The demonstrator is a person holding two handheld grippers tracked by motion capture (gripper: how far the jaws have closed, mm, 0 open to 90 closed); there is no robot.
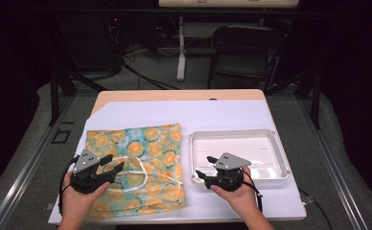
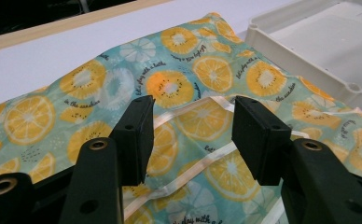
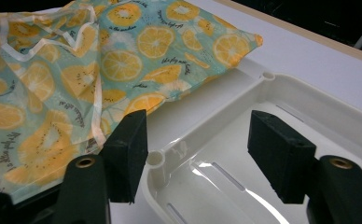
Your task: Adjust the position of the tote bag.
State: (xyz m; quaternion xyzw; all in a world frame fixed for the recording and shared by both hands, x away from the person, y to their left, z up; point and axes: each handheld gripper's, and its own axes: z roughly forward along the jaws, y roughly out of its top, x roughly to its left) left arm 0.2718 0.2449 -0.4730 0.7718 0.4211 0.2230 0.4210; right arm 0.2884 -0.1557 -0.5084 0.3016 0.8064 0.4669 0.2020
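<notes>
1. Fruit-print cloth (image 1: 141,165) lies flat on the white-covered tabletop (image 1: 232,112), just to the left of the white tray (image 1: 280,158). We take the tray as our landmark.
2. We note the cloth's pattern: orange and kiwi slices on pale teal, with small lines of script. In the right gripper view, one corner of the cloth (image 3: 100,65) reaches close to the tray's rim (image 3: 268,77); whether they touch we cannot tell.
3. We see a pale ribbon (image 1: 136,173) looping across the middle of the cloth, left of the tray. In the left gripper view the ribbon (image 2: 207,156) runs under the gap between the jaws.
4. Left tongs (image 1: 112,164) hover over the cloth's near left part, well left of the tray. Their jaws stand wide apart with nothing clamped; in the left gripper view the left tongs (image 2: 193,133) show cloth (image 2: 216,70) below them, not pinched.
5. Right tongs (image 1: 204,167) sit at the tray's near left corner, pointing left towards the cloth. Jaws spread, gripping nothing; in the right gripper view the right tongs (image 3: 198,149) straddle the tray's corner rim.
6. A hand holds each pair of tongs from the near edge of the tabletop.
</notes>
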